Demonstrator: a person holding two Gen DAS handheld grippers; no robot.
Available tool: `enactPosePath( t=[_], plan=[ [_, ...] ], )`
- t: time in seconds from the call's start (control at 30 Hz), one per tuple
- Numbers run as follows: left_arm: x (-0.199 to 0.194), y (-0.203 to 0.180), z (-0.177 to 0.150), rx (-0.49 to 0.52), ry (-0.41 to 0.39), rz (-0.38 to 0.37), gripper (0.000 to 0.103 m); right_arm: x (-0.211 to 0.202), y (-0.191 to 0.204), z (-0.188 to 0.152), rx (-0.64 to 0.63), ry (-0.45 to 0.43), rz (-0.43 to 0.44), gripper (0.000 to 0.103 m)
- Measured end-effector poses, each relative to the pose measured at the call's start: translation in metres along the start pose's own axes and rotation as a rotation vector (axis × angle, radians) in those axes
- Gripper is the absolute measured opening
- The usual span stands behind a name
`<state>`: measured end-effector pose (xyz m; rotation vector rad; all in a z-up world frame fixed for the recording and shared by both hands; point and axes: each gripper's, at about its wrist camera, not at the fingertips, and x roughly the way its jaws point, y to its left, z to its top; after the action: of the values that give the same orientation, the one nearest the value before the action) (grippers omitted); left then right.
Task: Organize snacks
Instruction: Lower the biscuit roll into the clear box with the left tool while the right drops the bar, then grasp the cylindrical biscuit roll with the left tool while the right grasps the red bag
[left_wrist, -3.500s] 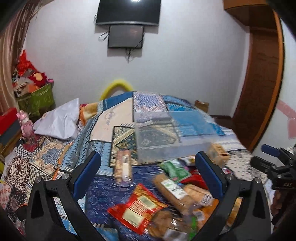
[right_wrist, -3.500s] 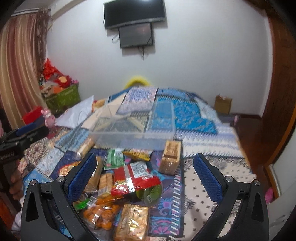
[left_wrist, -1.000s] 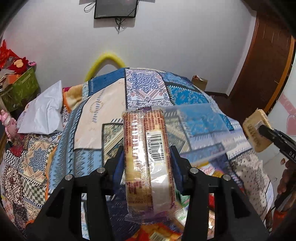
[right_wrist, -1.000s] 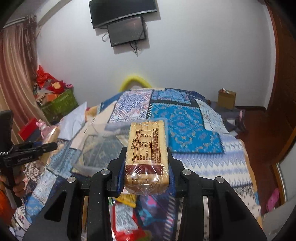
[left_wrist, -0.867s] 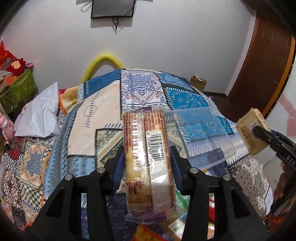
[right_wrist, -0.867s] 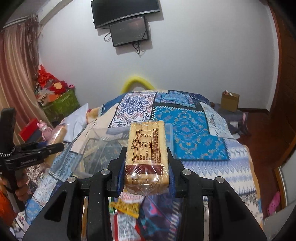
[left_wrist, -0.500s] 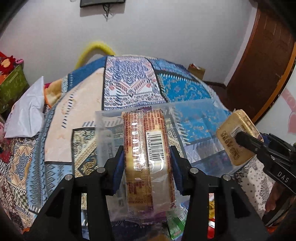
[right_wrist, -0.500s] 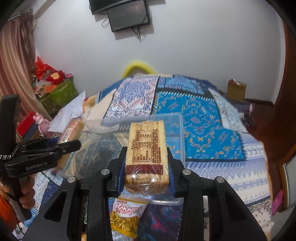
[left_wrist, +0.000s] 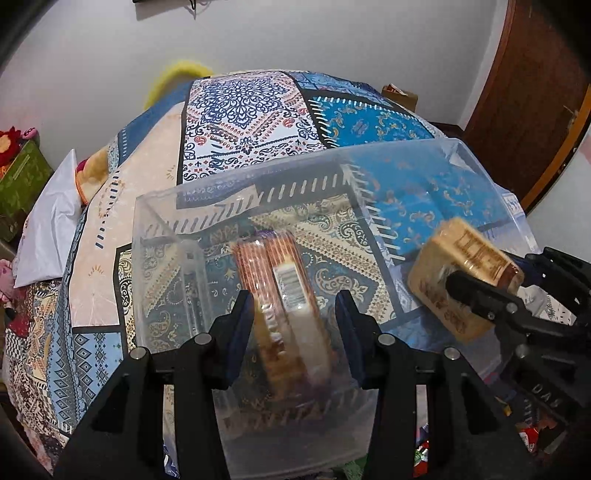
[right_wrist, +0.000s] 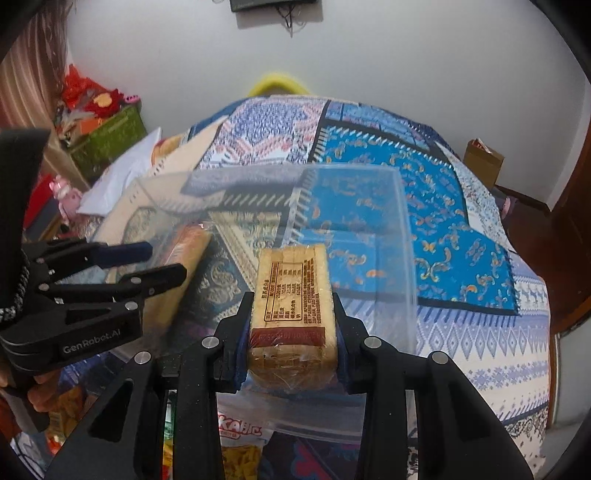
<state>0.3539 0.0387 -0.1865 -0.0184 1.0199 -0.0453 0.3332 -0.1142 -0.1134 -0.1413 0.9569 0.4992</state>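
A home bedroom: a bed with a patchwork quilt fills the middle, a white pillow at ten o'clock, a wooden door at two o'clock.

Biscuit pack motion-blurred, snack bags hidden under clear bin, television cropped

biscuit roll over clear bin (blurred) | wrapped cake block above bin's near edge
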Motion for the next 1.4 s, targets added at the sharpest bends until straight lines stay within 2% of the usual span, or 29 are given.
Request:
enactPosePath(
  t=[0.23,0.3,0.33,0.37,0.47,0.5,0.63,0.87,1.0,1.17,1.4],
  plan=[
    [-0.007,0.006,-0.001,-0.041,0.002,-0.03,0.046,0.0,0.002,0.001,-0.01,0.013,-0.002,0.034],
    [-0.014,0.006,-0.002,-0.04,0.002,-0.039,0.046,-0.004,0.003,0.001,-0.011,0.013,-0.01,0.038],
    [-0.018,0.005,-0.003,-0.036,0.0,-0.041,0.046,-0.008,0.003,0.001,-0.011,0.003,-0.015,0.045],
    [-0.023,0.004,-0.004,-0.032,-0.005,-0.044,0.048,-0.012,0.004,0.001,-0.008,-0.01,-0.02,0.052],
    [-0.044,0.003,-0.009,-0.021,-0.044,-0.053,0.058,-0.031,0.005,0.001,-0.006,-0.06,-0.03,0.063],
    [-0.051,0.003,-0.01,-0.017,-0.059,-0.051,0.062,-0.04,0.006,0.001,-0.006,-0.075,-0.029,0.064],
    [-0.086,0.0,-0.019,0.007,-0.119,-0.045,0.066,-0.069,0.009,-0.002,-0.006,-0.12,-0.032,0.067],
    [-0.137,0.0,-0.05,0.005,-0.152,-0.058,0.079,-0.117,0.016,-0.019,-0.024,-0.185,-0.048,0.073],
    [-0.152,-0.001,-0.073,0.024,-0.138,-0.039,0.079,-0.135,0.017,-0.037,-0.011,-0.211,-0.053,0.083],
    [-0.15,0.001,-0.102,0.006,-0.084,-0.051,0.079,-0.142,0.018,-0.058,-0.009,-0.202,-0.04,0.084],
    [-0.131,-0.005,-0.136,-0.006,-0.007,-0.089,0.079,-0.128,0.02,-0.09,-0.002,-0.123,-0.008,0.084]
  ],
)
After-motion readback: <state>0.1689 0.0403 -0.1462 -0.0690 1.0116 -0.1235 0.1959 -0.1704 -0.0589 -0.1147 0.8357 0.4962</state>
